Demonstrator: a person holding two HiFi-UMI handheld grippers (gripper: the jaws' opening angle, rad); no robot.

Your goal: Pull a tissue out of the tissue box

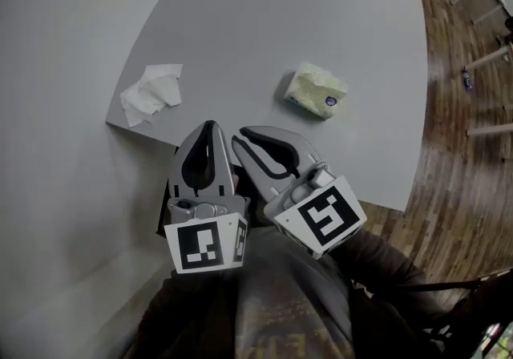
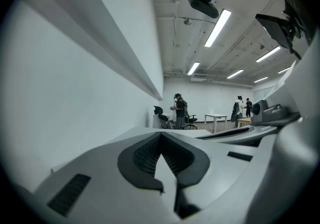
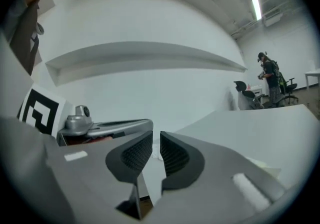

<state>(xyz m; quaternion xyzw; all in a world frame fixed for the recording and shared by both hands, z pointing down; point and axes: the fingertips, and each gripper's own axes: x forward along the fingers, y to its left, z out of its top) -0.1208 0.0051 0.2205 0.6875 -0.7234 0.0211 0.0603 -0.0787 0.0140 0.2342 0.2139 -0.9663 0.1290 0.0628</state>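
A soft, pale tissue pack (image 1: 315,90) lies on the grey table (image 1: 240,21), beyond the right gripper (image 1: 240,138) and to its right, clear of both tools. Its long axis slants from far-left to near-right. A crumpled tissue (image 1: 151,93) sits ahead of the left gripper (image 1: 210,126). Both grippers are held closed and empty.
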